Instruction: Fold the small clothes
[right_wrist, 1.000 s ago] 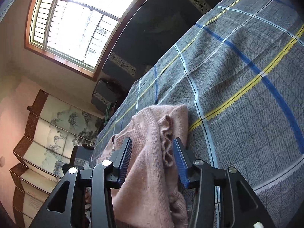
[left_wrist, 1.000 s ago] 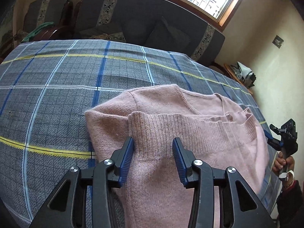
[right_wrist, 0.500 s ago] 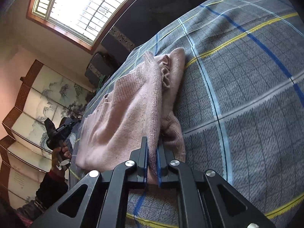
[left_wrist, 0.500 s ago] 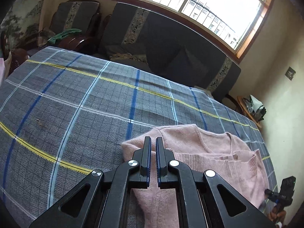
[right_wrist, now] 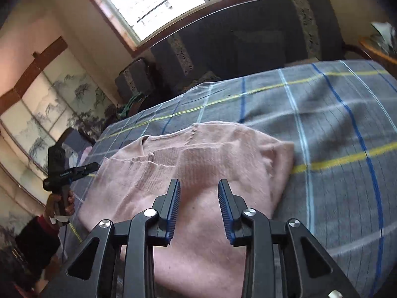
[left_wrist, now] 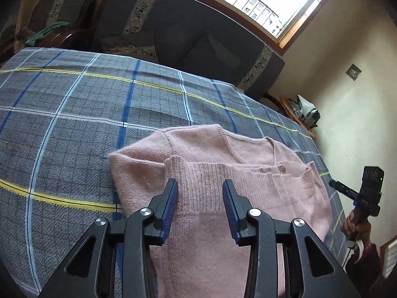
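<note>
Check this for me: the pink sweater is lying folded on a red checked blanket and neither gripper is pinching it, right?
Not quite: the blanket is grey plaid with blue, white and yellow lines, not red, as both wrist views show. The pink sweater does lie folded on it, and the left gripper and right gripper are opening, pinching nothing.

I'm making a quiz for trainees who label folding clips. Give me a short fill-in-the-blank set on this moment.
1. The sweater being folded is ___ in colour.
2. It lies on a checked blanket whose ground colour is ___.
3. The sweater's ribbed hem has been folded up towards its ___.
4. The jaws of the left gripper and the right gripper are opening, with ___ clamped between them.

Missing words: pink; grey; neckline; nothing
</note>
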Demonstrator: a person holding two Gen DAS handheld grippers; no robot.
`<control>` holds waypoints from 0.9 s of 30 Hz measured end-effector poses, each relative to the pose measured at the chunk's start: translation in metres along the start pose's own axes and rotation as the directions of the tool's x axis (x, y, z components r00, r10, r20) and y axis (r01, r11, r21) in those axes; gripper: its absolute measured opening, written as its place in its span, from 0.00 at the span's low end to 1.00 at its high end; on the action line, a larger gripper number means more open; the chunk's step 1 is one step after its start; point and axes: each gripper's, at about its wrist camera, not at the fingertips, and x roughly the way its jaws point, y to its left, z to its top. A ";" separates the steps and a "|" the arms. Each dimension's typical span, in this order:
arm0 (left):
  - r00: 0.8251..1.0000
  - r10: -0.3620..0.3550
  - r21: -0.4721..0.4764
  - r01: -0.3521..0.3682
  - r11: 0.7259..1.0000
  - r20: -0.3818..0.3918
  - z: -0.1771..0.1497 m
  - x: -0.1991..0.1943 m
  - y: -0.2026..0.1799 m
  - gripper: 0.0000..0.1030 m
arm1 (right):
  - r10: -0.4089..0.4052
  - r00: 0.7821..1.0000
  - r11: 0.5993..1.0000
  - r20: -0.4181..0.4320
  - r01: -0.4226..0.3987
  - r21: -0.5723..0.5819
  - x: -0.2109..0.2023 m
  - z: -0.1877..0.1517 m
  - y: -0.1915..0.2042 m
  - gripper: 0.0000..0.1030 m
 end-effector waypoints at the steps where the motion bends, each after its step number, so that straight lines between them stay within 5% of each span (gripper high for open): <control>1: 1.000 0.001 0.009 -0.001 1.000 -0.003 -0.001 0.001 -0.001 0.42 | -0.019 1.000 0.997 -0.014 0.018 -0.072 0.012 0.009 0.013 0.38; 3: 1.000 0.013 0.037 -0.013 0.999 -0.013 -0.003 0.002 -0.004 0.44 | -0.093 0.995 0.970 -0.023 0.085 -0.226 0.032 0.021 0.036 0.59; 5: 0.999 0.027 0.071 -0.025 0.997 -0.022 -0.006 0.004 -0.006 0.44 | -0.125 0.991 0.932 -0.044 0.102 -0.347 0.050 0.030 0.052 0.69; 10: 0.998 0.044 0.148 -0.036 0.988 -0.053 -0.008 0.010 -0.011 0.48 | -0.160 0.968 0.868 -0.191 0.045 -0.495 0.086 0.042 0.057 0.69; 11: 0.997 0.045 0.158 -0.036 0.987 -0.056 -0.009 0.011 -0.012 0.50 | -0.139 0.959 0.868 -0.246 -0.002 -0.497 0.094 0.041 0.055 0.67; 13: 0.997 0.043 0.165 -0.033 0.986 -0.059 -0.009 0.013 -0.013 0.52 | -0.189 0.937 0.840 -0.293 0.000 -0.542 0.105 0.037 0.056 0.43; 14: 0.997 0.046 0.166 -0.036 0.986 -0.055 -0.009 0.014 -0.013 0.52 | -0.199 0.921 0.836 -0.334 -0.018 -0.548 0.111 0.033 0.056 0.01; 17: 0.998 0.045 0.158 -0.038 0.987 -0.040 -0.007 0.014 -0.010 0.52 | -0.227 0.913 0.813 -0.339 -0.014 -0.583 0.111 0.022 0.060 0.05; 20: 0.997 0.074 0.151 -0.075 0.986 0.013 -0.005 0.011 -0.006 0.52 | -0.229 0.943 0.815 -0.240 0.051 -0.577 0.095 0.023 0.064 0.04; 24: 0.995 0.079 0.077 -0.084 0.993 0.063 0.000 0.008 0.006 0.52 | -0.202 0.977 0.870 -0.072 0.145 -0.471 0.081 0.047 0.055 0.04; 27: 0.994 0.094 0.047 -0.097 0.994 0.065 0.000 0.009 0.012 0.52 | -0.199 0.978 0.914 -0.060 0.163 -0.370 0.097 0.059 0.039 0.04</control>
